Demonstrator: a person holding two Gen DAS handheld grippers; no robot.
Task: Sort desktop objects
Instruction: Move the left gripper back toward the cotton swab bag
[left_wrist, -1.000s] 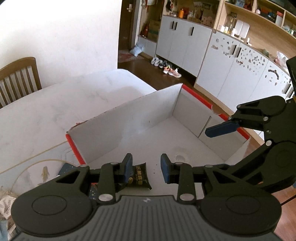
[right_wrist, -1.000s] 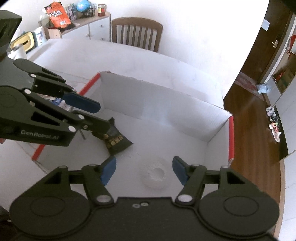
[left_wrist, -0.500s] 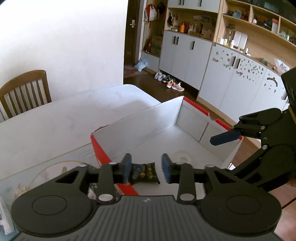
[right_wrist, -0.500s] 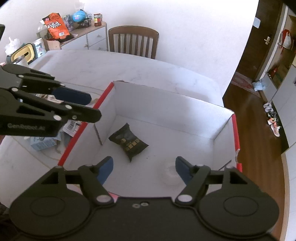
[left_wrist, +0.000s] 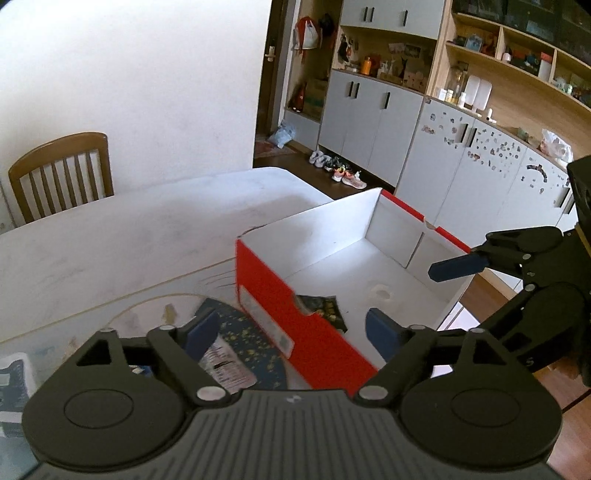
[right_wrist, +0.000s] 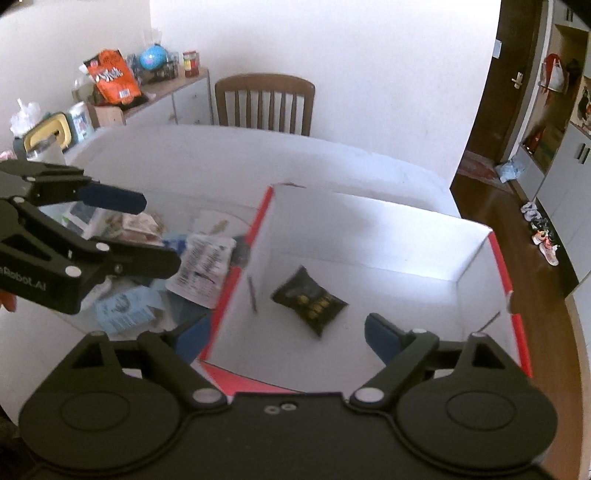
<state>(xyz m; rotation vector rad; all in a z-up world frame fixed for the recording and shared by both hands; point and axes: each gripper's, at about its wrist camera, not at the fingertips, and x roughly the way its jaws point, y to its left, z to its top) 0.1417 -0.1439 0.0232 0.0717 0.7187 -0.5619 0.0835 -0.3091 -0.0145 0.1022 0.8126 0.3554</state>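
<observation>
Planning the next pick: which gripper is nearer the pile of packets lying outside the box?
Left. The left gripper hangs at the pile of packets by the red box wall; the right gripper is over the box's near edge.

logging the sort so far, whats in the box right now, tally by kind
black snack packet: 1
white ring-shaped thing: 1
total in the box: 2
The white ring shows only in the left wrist view. The other packets lie on the table, outside the box.
</observation>
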